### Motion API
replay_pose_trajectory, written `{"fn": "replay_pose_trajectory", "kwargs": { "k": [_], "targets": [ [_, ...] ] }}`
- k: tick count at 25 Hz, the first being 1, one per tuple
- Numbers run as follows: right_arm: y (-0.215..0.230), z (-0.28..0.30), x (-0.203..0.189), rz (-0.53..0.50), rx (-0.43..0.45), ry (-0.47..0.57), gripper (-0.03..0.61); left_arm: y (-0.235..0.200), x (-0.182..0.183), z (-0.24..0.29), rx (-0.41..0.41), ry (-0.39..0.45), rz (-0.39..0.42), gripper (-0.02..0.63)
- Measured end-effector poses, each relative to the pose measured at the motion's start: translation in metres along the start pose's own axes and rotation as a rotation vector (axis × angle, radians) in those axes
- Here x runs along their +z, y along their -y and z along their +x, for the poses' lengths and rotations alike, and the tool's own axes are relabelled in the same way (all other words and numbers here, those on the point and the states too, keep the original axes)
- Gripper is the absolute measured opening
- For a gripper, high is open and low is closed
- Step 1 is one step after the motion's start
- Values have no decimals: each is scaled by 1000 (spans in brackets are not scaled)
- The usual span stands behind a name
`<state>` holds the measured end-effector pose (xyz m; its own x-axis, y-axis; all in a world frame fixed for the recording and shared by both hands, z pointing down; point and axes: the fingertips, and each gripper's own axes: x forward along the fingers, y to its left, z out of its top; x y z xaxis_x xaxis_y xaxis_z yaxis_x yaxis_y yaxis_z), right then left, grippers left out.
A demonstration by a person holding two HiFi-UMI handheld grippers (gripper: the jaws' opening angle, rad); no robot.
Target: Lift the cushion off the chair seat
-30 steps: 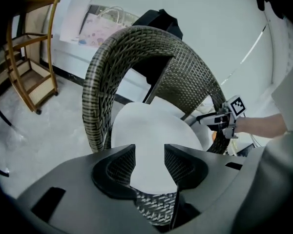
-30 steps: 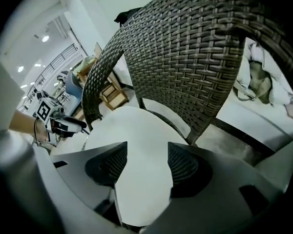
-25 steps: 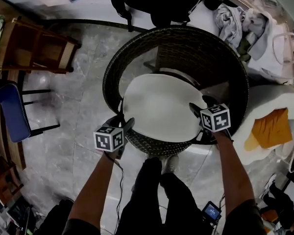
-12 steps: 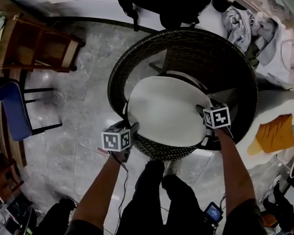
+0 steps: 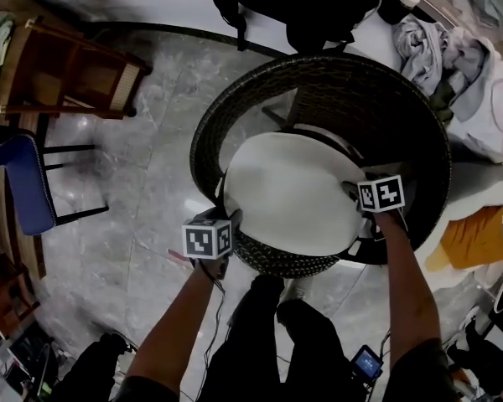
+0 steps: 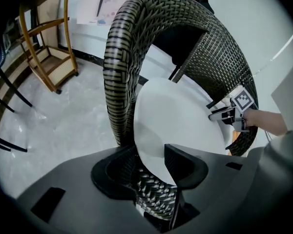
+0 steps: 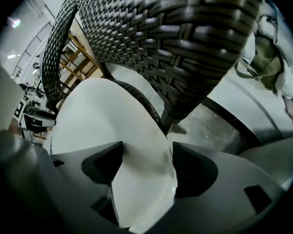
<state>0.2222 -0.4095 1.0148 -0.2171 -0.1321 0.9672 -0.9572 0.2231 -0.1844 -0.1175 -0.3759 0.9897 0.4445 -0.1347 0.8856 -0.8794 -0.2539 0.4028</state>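
Head view: marble floor (image 5: pixel 134 199), wicker chair (image 5: pixel 377 99) with cushion (image 5: pixel 289 193) on its seat; wooden rack (image 5: pixel 67 78), blue chair (image 5: pixel 21 182) left, clothes (image 5: pixel 436 48) right. Jaws of left gripper (image 5: pixel 228 217) closing, of right gripper (image 5: pixel 353 193) opening, each pair astride the cushion's edge.

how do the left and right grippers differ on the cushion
The left gripper straddles the cushion at its left edge, jaws closing; the right gripper straddles its right edge, jaws opening. Between the left gripper's jaws the wicker chair shows too; between the right gripper's, only cushion. Both have its edge between their jaws.
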Motion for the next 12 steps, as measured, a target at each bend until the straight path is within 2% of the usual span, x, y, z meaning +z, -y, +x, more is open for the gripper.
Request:
{"fn": "replay_pose_trajectory", "kwargs": {
  "k": [8, 10, 12],
  "targets": [
    [-6, -5, -3, 1, -3, 13, 272, 0, 1, 3, 42, -20, -28, 154],
    [-10, -8, -7, -13, -21, 22, 224, 1, 2, 3, 39, -11, -26, 128],
    [-11, -12, -8, -48, -54, 25, 139, 2, 2, 2, 39, -2, -25, 106]
  ]
}}
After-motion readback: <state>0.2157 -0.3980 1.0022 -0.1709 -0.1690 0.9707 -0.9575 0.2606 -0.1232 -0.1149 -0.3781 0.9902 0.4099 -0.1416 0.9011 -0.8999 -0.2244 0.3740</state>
